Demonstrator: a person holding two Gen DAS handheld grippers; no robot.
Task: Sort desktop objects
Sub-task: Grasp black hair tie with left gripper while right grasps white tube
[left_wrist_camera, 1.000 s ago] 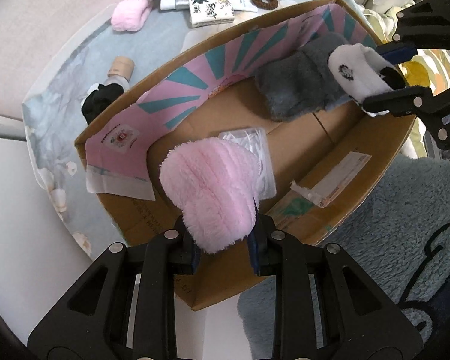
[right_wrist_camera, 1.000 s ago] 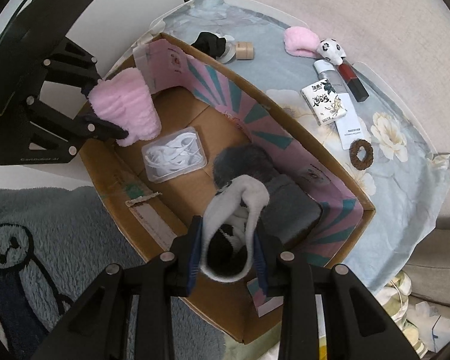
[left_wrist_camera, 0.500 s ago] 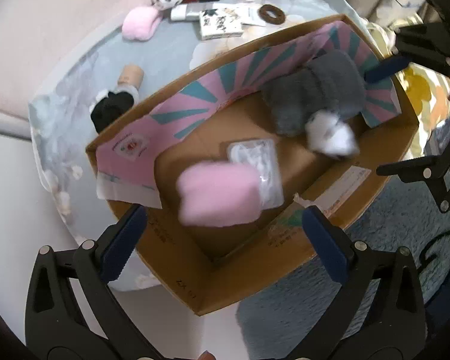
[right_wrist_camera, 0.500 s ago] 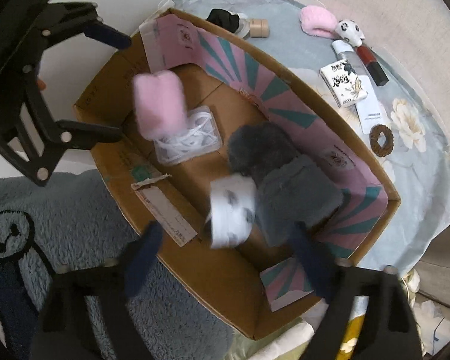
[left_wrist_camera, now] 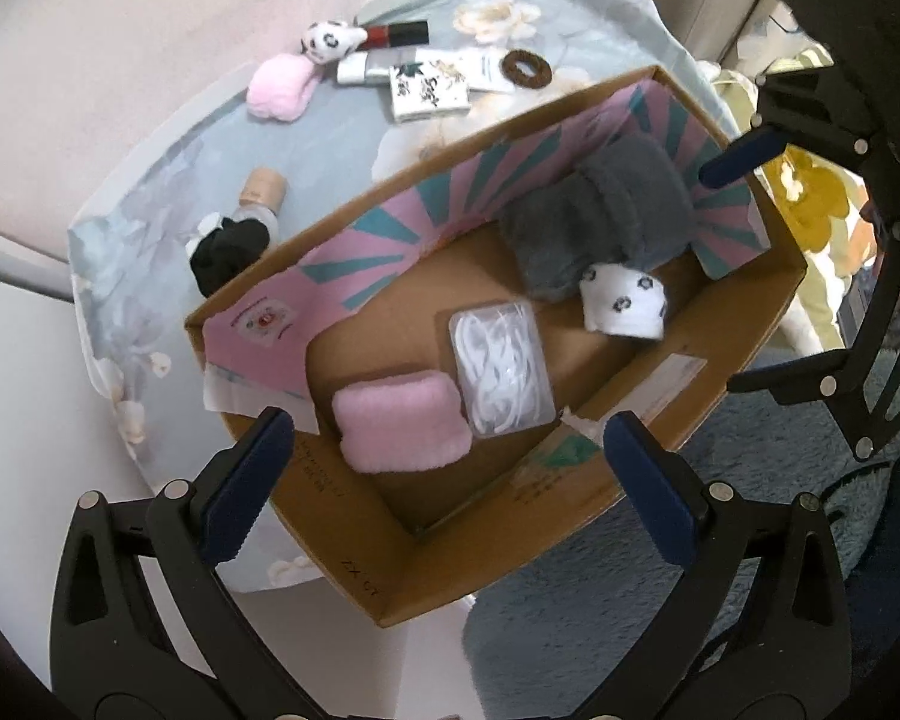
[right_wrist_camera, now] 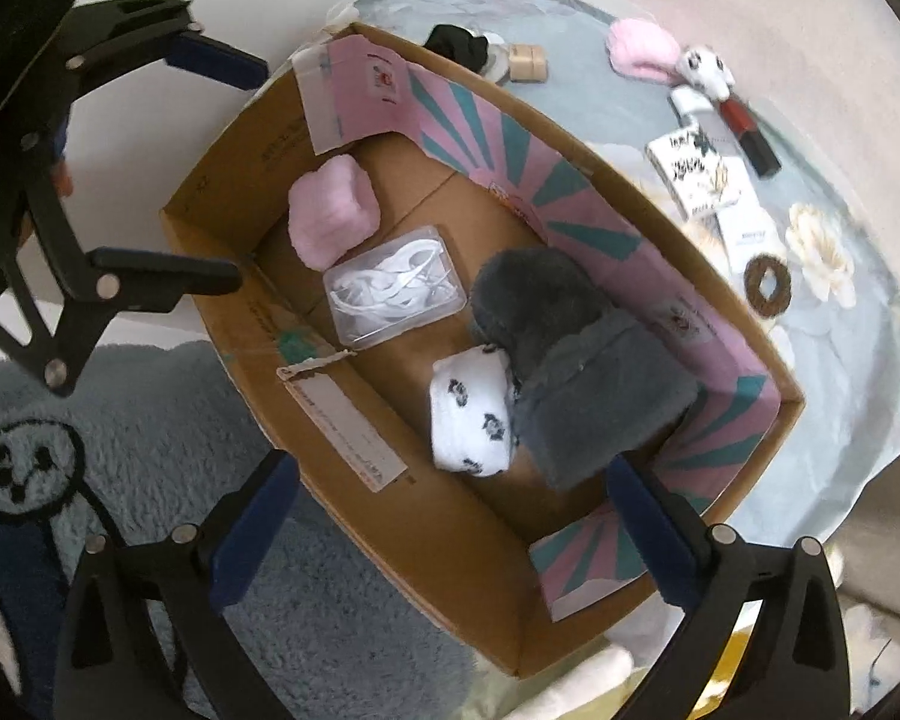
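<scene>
An open cardboard box [left_wrist_camera: 342, 528] [right_wrist_camera: 450, 540] with a pink and teal liner lies under both grippers. Inside it lie a pink fluffy sock [left_wrist_camera: 402, 423] [right_wrist_camera: 330, 219], a clear case of white cable [left_wrist_camera: 501, 372] [right_wrist_camera: 393, 294], a grey fluffy bundle [left_wrist_camera: 600, 216] [right_wrist_camera: 570, 360] and a white panda-print sock [left_wrist_camera: 624, 300] [right_wrist_camera: 471, 414]. My left gripper [left_wrist_camera: 444, 423] [right_wrist_camera: 249, 174] hangs open above the pink sock, holding nothing. Above the white sock, my right gripper [right_wrist_camera: 450, 465] [left_wrist_camera: 720, 279] is opening its jaws wide, and nothing is gripped between them.
On the floral cloth [left_wrist_camera: 330, 180] behind the box lie a second pink sock [left_wrist_camera: 279, 90], a panda toy [left_wrist_camera: 330, 42], a red lipstick [left_wrist_camera: 399, 33], a tissue pack [left_wrist_camera: 429, 93], a brown hair tie [left_wrist_camera: 525, 69], a black sock [left_wrist_camera: 228, 255] and a wooden-capped bottle [left_wrist_camera: 261, 192]. A blue-grey rug [right_wrist_camera: 150, 450] covers the floor.
Both grippers went from shut to open. The pink sock dropped from the left one and the white sock from the right one, and both now lie on the box floor.
</scene>
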